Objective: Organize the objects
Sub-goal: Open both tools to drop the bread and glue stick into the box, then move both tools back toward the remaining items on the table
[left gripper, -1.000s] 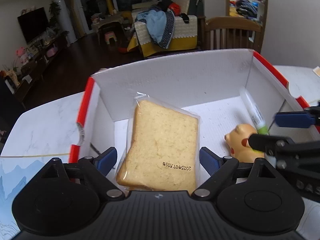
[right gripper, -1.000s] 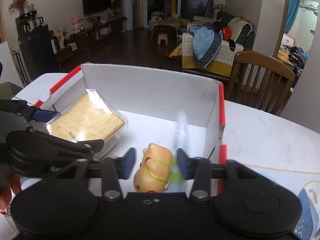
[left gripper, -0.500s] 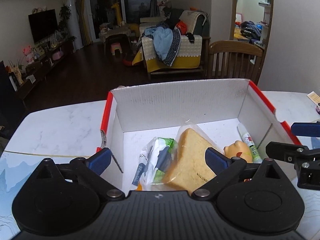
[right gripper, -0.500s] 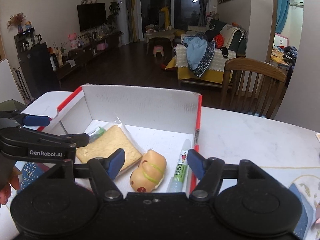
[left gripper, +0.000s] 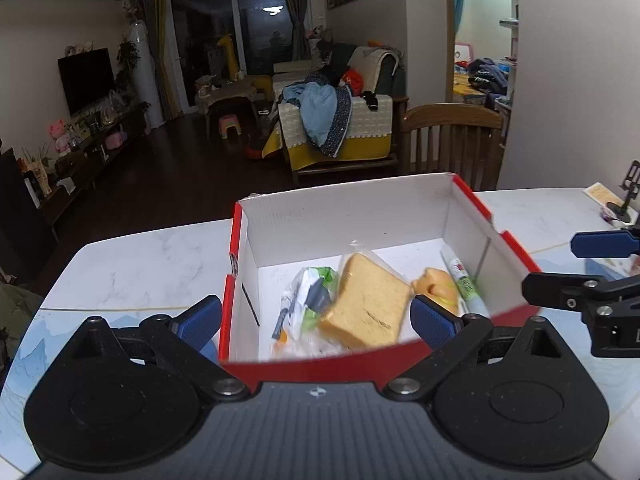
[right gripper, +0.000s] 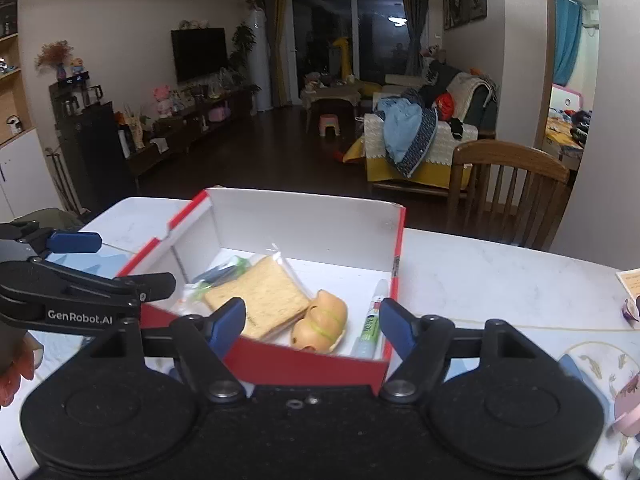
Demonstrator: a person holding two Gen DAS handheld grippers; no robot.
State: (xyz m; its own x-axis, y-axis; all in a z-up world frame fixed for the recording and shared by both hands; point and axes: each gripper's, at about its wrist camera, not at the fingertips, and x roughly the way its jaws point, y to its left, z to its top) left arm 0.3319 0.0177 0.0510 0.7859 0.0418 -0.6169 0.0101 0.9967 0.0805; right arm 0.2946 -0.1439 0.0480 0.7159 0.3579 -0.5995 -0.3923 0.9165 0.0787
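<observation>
Both tools stand clear of the box [left gripper: 352,368], near its front wall, and neither has hold of anything. The left tool [left gripper: 316,320] is spread about as wide as it goes. Its jaws have just been opening, and nothing lies between its pads except the box front seen behind them. The right tool [right gripper: 312,326] is roughly two-thirds open, its jaws likewise just opening, with nothing gripped.

The task's things all lie inside the box on the desk [left gripper: 132,264]. The bread [left gripper: 364,308], in its clear wrapper, leans tilted at centre. A green-and-white packet [left gripper: 308,300] lies to its left and is touching it. A toy [left gripper: 436,288] sits just to its right, and a tube [left gripper: 464,280] lies along the right wall.

Risks, as judged:
- The bread rests propped on the packet rather than flat. A knock to the box could slide it onto the toy or tip it over.
- Both tools are close to the front wall. A careless pull-back or sideways swing could catch the rim and drag or tilt the box.
- The two tools are near each other at the box's right front corner, so they could collide if both move inward.
- Some further items show at the desk's right edge in the right view, blurred. Whether they remain to be sorted cannot be told.
</observation>
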